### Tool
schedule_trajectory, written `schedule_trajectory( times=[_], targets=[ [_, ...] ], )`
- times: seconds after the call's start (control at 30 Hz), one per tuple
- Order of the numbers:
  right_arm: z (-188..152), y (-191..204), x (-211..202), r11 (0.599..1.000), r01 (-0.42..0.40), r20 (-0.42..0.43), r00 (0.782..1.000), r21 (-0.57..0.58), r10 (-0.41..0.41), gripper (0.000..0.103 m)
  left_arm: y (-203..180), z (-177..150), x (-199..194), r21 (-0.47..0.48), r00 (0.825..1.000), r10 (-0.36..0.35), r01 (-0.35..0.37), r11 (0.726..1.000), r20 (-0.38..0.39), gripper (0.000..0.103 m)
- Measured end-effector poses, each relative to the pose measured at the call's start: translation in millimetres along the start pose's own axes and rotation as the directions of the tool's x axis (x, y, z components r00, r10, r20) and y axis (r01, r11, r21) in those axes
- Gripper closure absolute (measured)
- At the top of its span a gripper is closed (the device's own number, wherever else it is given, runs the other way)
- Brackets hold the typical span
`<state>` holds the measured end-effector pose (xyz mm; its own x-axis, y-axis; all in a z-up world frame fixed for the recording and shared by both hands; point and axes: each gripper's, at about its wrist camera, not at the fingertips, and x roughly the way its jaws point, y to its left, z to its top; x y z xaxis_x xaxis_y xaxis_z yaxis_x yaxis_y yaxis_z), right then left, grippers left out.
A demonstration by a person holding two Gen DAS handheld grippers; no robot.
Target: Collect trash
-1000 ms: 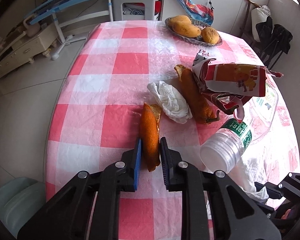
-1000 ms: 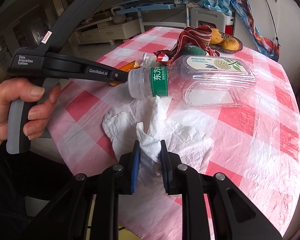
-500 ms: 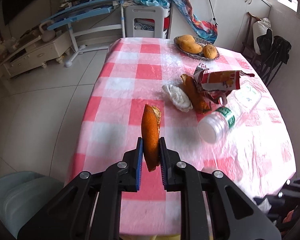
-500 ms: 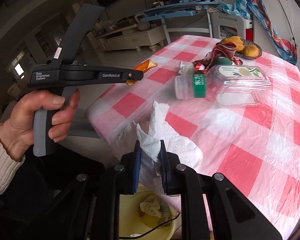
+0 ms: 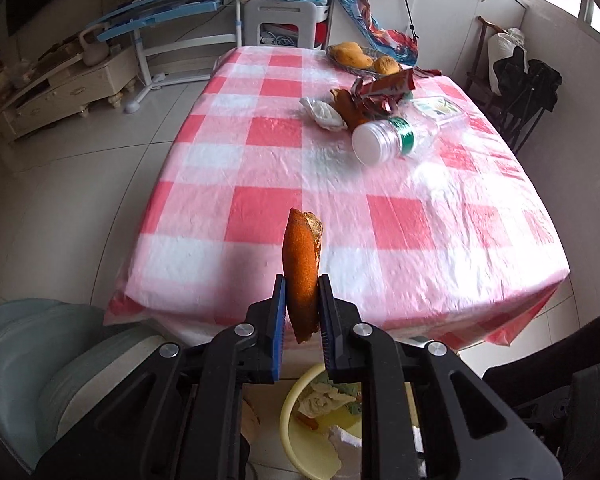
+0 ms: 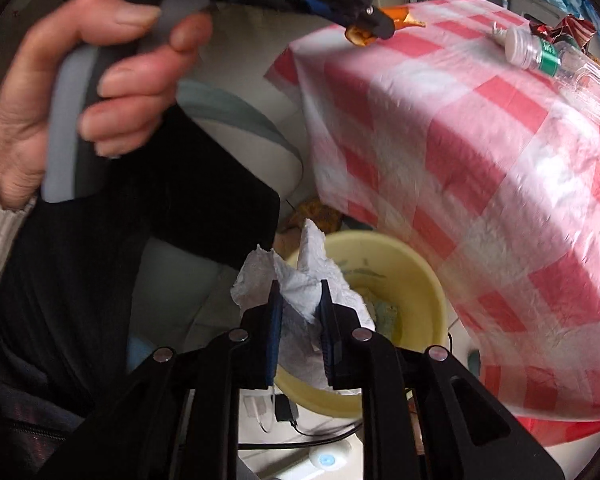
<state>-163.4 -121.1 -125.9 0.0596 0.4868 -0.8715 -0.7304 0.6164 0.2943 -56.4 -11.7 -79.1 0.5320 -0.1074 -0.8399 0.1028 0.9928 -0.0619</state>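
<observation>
Left wrist view: the left gripper [image 5: 302, 312], at lower centre of the frame, is clamped on an orange fruit peel [image 5: 301, 268], which stands on edge between the blue pads [image 5: 279, 320] and rises above them, over the near edge of the table. The table carries a red-and-white checked tablecloth [image 5: 340, 184] under a clear plastic film. In the upper right of the frame lie the uncollected items: a clear plastic bottle [image 5: 396, 138] on its side with a green label and a white cap turned toward the camera, a crumpled white tissue [image 5: 325, 114] to its left, a second piece of peel [image 5: 346, 108] touching that tissue, and a red snack wrapper [image 5: 384, 86] just behind them. A basket of yellow-orange fruit [image 5: 364, 58] stands at the far edge. Below the gripper, at the bottom centre, a yellow bin [image 5: 292, 420] holds scraps. Right wrist view: the right gripper [image 6: 299, 312], at lower centre, is clenched on a crumpled white paper towel [image 6: 300, 280] that spreads above and beside the pads, directly over the yellow bin [image 6: 420, 280] beside the tablecloth's hanging edge [image 6: 480, 184]. In the upper left of this frame a person's hand [image 6: 88, 92] grips the grey handle of the other gripper, whose tip near top centre holds the peel [image 6: 384, 24]. The bottle [image 6: 548, 56] appears at upper right.
</observation>
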Motion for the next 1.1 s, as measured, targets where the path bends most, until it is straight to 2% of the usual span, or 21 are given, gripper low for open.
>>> schedule_trajectory(
  times=[0.03,0.1,0.13,0.17,0.2,0.3,0.4,0.47,0.53,0.57,0.63,0.67,0.73,0.8,0.93,1.1],
  targets=[
    [-2,1,4,1.000,-0.002,-0.022,1.000,-0.001,0.002,0.085,-3,-7,-1,0.007,1.000,-0.003,0.003,1.000,-0.008,0.088],
    [-3,0,9,0.999,0.046,-0.045,0.998,-0.004,-0.046,0.071,-10,-20,-3,0.022,1.000,-0.011,0.011,1.000,-0.024,0.088],
    [-4,0,9,0.997,0.072,-0.050,0.996,-0.001,-0.072,0.053,-13,-26,-3,0.028,0.999,-0.015,0.016,0.999,-0.032,0.088],
    [-7,1,8,0.996,0.084,-0.048,0.995,0.003,-0.084,0.047,-17,-34,-3,0.032,0.999,-0.019,0.020,0.999,-0.045,0.088],
    [-7,1,6,0.995,0.098,-0.042,0.994,0.010,-0.098,0.046,-20,-41,-2,0.033,0.998,-0.020,0.022,0.999,-0.059,0.088],
    [-20,-6,-9,0.982,0.180,0.006,0.984,0.061,-0.181,0.034,-29,-68,3,0.030,0.991,-0.020,0.024,0.999,-0.129,0.088],
    [-25,-21,-32,0.952,0.256,0.089,0.958,0.167,-0.273,0.028,-40,-89,11,0.065,0.979,-0.005,0.018,0.998,-0.204,0.088],
    [-27,-32,-47,0.931,0.272,0.145,0.939,0.245,-0.312,0.023,-52,-101,17,0.116,0.966,0.010,0.021,0.993,-0.257,0.087],
    [-31,-43,-59,0.906,0.281,0.181,0.919,0.317,-0.349,0.020,-58,-106,21,0.142,0.962,0.038,0.001,0.990,-0.272,0.086],
    [-33,-47,-62,0.894,0.288,0.190,0.911,0.343,-0.366,0.018,-57,-106,20,0.144,0.963,0.049,-0.011,0.990,-0.263,0.083],
    [-32,-52,-65,0.877,0.306,0.193,0.898,0.371,-0.395,0.017,-51,-100,14,0.108,0.972,0.039,-0.015,0.994,-0.231,0.067],
    [-32,-52,-63,0.873,0.316,0.189,0.895,0.372,-0.404,0.017,-46,-96,9,0.078,0.978,0.034,-0.019,0.997,-0.205,0.056],
    [-30,-51,-59,0.869,0.337,0.176,0.891,0.362,-0.419,0.017,-36,-91,-2,0.023,0.989,0.022,-0.018,1.000,-0.147,0.049],
    [-28,-52,-59,0.868,0.361,0.159,0.888,0.340,-0.431,0.016,-28,-83,-10,-0.024,0.995,0.029,-0.031,0.999,-0.091,0.038],
    [-32,-40,-47,0.877,0.385,0.141,0.889,0.288,-0.436,0.015,-15,-73,-21,-0.105,0.998,0.056,-0.057,0.993,-0.012,0.027],
    [-30,-26,-39,0.885,0.413,0.148,0.882,0.217,-0.448,0.014,-8,-67,-24,-0.143,0.998,0.059,-0.056,0.988,0.012,0.021]
  ],
)
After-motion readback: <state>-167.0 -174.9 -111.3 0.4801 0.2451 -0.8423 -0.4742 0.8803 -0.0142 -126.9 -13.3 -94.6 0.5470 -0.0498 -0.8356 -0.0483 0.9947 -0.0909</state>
